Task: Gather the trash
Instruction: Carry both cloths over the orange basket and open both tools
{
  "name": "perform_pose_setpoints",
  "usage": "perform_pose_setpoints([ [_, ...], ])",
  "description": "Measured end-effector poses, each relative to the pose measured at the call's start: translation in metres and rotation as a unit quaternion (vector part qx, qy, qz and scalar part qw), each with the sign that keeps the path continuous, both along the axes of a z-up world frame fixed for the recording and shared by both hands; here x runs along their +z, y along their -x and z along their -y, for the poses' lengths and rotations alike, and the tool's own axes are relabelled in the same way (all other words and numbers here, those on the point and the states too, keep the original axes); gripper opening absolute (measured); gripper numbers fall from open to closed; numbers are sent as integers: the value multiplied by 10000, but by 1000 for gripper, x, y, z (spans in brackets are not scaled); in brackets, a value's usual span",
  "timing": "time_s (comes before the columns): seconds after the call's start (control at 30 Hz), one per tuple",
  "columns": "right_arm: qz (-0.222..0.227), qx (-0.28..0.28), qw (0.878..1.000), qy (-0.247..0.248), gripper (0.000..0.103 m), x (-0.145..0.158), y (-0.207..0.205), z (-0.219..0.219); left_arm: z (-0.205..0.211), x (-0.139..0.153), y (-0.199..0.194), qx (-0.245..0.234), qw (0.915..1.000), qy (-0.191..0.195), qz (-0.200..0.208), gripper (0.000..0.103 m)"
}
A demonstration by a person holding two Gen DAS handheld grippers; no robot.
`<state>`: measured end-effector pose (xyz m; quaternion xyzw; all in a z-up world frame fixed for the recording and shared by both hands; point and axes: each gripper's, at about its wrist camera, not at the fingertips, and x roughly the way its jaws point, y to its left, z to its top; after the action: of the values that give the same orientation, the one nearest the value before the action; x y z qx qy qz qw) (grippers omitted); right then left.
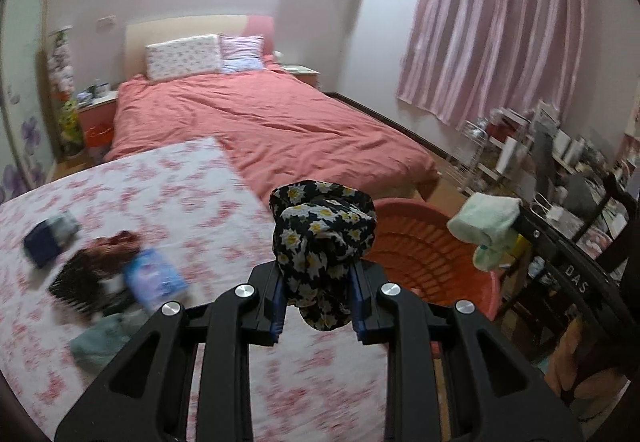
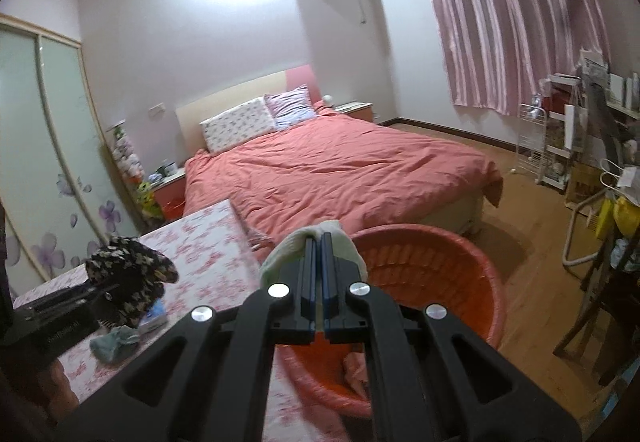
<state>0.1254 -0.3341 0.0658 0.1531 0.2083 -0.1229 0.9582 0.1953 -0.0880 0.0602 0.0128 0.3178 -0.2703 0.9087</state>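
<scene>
My left gripper (image 1: 318,302) has its jaws clamped on a black cloth with a white-and-yellow flower print (image 1: 322,242), which bunches up above the fingers and dangles below them. It's hanging over the edge of the table with the pink floral cloth (image 1: 192,185), right next to the orange plastic basket (image 1: 424,254).

My right gripper (image 2: 318,262) is squeezed nearly closed on a pale green cloth (image 2: 340,238) (could be a sock or a small towel, too blurry to say), held over the near rim of the basket. Something pinkish (image 2: 356,366) already lies in the bottom of it.

On the table there's a dark hairbrush (image 1: 80,286), a blue packet (image 1: 154,278), a navy box (image 1: 42,244) and a teal cloth (image 1: 100,342). The red-covered bed (image 1: 260,121) sits behind.
</scene>
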Motion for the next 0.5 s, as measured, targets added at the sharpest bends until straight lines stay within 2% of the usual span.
perform_pose_setpoints([
  [0.27, -87, -275, 9994, -212, 3, -16, -4, 44, 60, -18, -7, -528, 9982, -81, -255, 25],
  [0.5, -171, -356, 9983, -426, 3, -31, -18, 71, 92, -33, -12, -828, 9955, -173, -425, 25],
])
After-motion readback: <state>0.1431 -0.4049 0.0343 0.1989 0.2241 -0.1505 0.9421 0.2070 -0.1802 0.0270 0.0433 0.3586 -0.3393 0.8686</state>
